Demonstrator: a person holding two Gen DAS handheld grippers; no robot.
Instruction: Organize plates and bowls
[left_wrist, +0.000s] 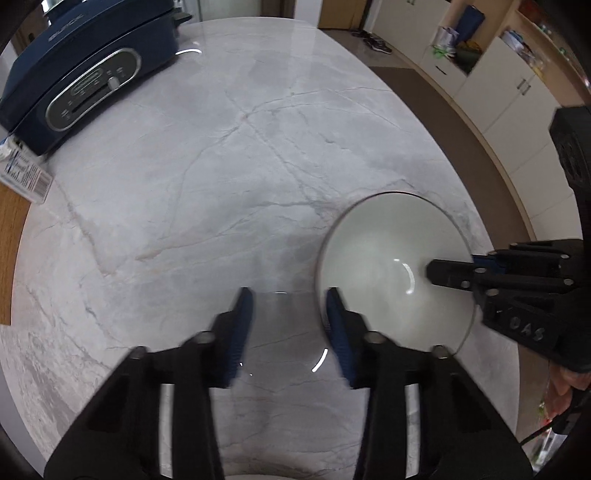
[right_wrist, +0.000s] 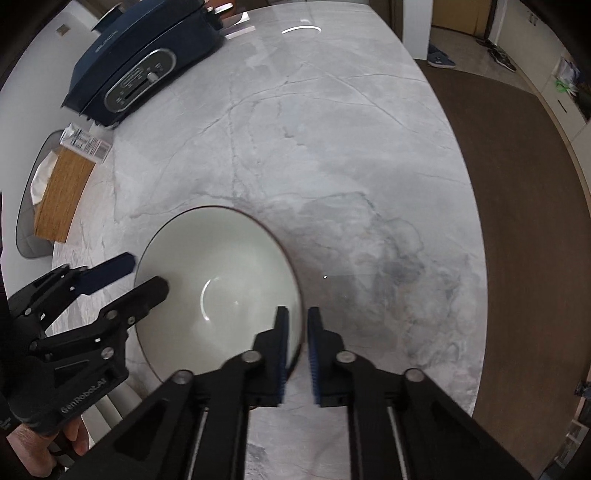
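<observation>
A pale grey-green bowl (left_wrist: 388, 254) (right_wrist: 221, 254) stands upright on the marble table (left_wrist: 221, 166). My right gripper (right_wrist: 298, 317) is shut on the bowl's right rim, one pad inside and one outside. In the left wrist view the right gripper (left_wrist: 437, 273) reaches in over the bowl from the right. My left gripper (left_wrist: 290, 328) straddles the opposite rim. Its jaws stand apart, the rim close to the right pad and the left pad off it. In the right wrist view the left gripper (right_wrist: 142, 275) has one finger inside the bowl and one outside. A hand (right_wrist: 40, 443) holds it.
A dark blue appliance (left_wrist: 85, 74) (right_wrist: 147, 62) sits at the table's far left. Beside it lie a barcoded box (left_wrist: 26, 177) (right_wrist: 86, 144) and a wooden board (right_wrist: 62, 192). The table's rounded edge (right_wrist: 469, 221) drops to a brown rug (right_wrist: 524, 221) on the right.
</observation>
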